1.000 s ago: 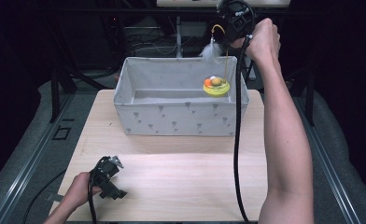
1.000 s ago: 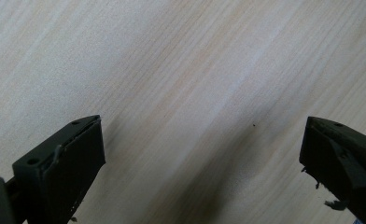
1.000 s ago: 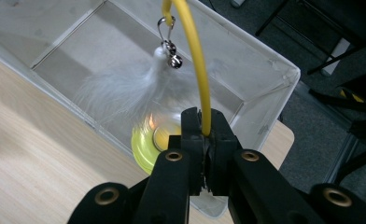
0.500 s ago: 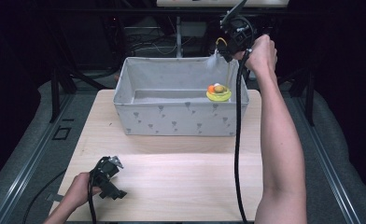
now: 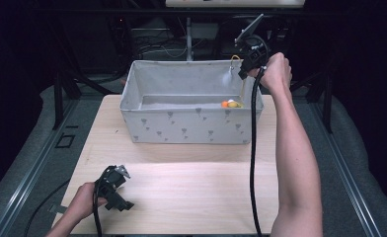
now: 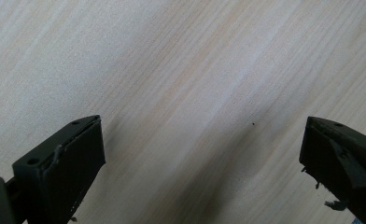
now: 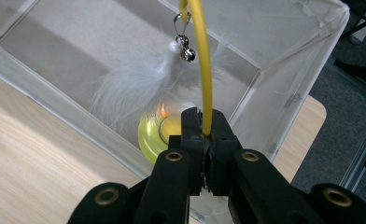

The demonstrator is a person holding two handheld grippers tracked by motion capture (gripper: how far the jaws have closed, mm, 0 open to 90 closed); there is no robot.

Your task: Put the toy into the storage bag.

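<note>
Currently logged:
Right gripper (image 7: 203, 133): clamped on yellow wand (image 7: 202, 70), upper right, above fabric bin (image 5: 191, 126).
Left gripper (image 6: 202, 154): spread wide, lower left, over table (image 5: 191, 197).

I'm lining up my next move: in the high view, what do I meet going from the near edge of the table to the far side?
Left gripper → bare table → bin front wall → yellow toy inside the bin → right gripper, raised by the bin's far right corner.

A yellow wand toy (image 7: 203, 70) with white feather (image 7: 139, 81) and bell (image 7: 187, 55) hangs over the grey fabric bin (image 5: 191, 126), its round yellow base (image 7: 155, 135) inside.
</note>
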